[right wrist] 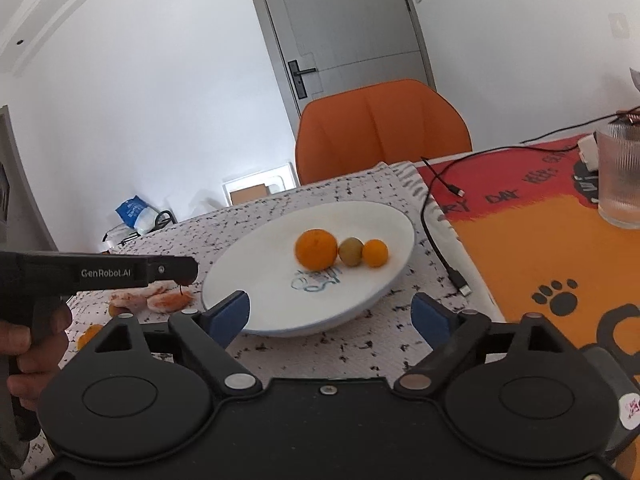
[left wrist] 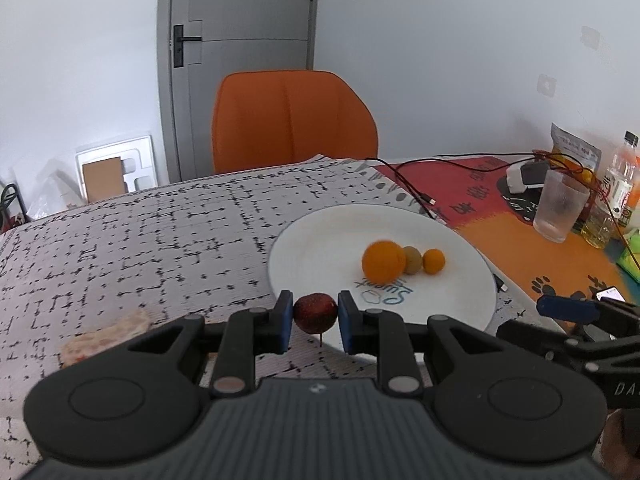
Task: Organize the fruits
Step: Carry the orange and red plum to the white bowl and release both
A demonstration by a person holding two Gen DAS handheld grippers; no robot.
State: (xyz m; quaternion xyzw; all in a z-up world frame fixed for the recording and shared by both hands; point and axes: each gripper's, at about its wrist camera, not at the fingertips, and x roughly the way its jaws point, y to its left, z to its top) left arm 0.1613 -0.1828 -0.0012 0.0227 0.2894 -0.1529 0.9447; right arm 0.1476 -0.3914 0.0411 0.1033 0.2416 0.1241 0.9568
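My left gripper [left wrist: 315,316] is shut on a small dark red fruit [left wrist: 315,313] with a stem, held just before the near left rim of a white plate [left wrist: 320,248]. On the plate lie a large orange [left wrist: 383,262], a brownish-green kiwi [left wrist: 413,259] and a small orange [left wrist: 433,261] in a row. In the right wrist view the same plate [right wrist: 256,264], large orange [right wrist: 316,249], kiwi [right wrist: 350,251] and small orange [right wrist: 375,253] show. My right gripper [right wrist: 330,316] is open and empty at the plate's near rim. The left gripper [right wrist: 176,270] reaches in from the left.
Orange peel pieces [right wrist: 156,300] lie on the speckled cloth left of the plate. A black USB cable [right wrist: 436,236] runs right of the plate. A ribbed glass [right wrist: 618,176], bottles [left wrist: 618,184] and a snack bag stand on the orange mat. An orange chair [left wrist: 292,120] stands behind the table.
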